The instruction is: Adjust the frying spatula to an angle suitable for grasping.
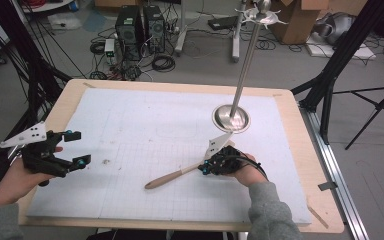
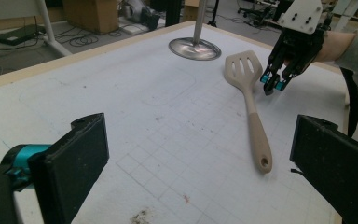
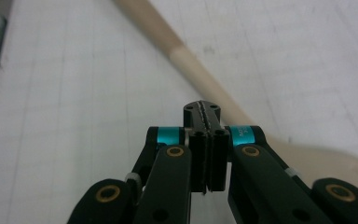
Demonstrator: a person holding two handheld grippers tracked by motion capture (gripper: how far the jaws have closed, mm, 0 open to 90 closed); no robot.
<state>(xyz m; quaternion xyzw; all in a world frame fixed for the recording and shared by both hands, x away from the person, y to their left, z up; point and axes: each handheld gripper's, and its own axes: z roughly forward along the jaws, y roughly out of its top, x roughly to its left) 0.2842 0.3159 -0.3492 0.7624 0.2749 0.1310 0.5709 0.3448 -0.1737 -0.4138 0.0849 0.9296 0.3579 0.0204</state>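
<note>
1. Right gripper [image 3: 204, 122] has its jaws pressed together, empty, tips just beside the spatula's [image 2: 250, 100] neck.
2. Spatula lies flat on the mat [image 1: 145, 120], not gripped.
3. Left gripper [image 1: 75, 148] sits wide apart, well away from it.

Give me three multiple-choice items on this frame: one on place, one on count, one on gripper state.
1. Where does the spatula lie?
A. flat on the white mat
B. hung on the metal stand
C. on the floor

2. How many spatulas are on the table?
A. one
B. two
C. three

3. How do the right gripper jaws stand?
A. wide open
B. shut, holding nothing
C. shut on the spatula

Answers:
1 A, its whole length rests on the mat, beside the stand.
2 A, the high view shows a single one.
3 B, the right gripper view shows the jaws pressed together beside the handle.
</note>
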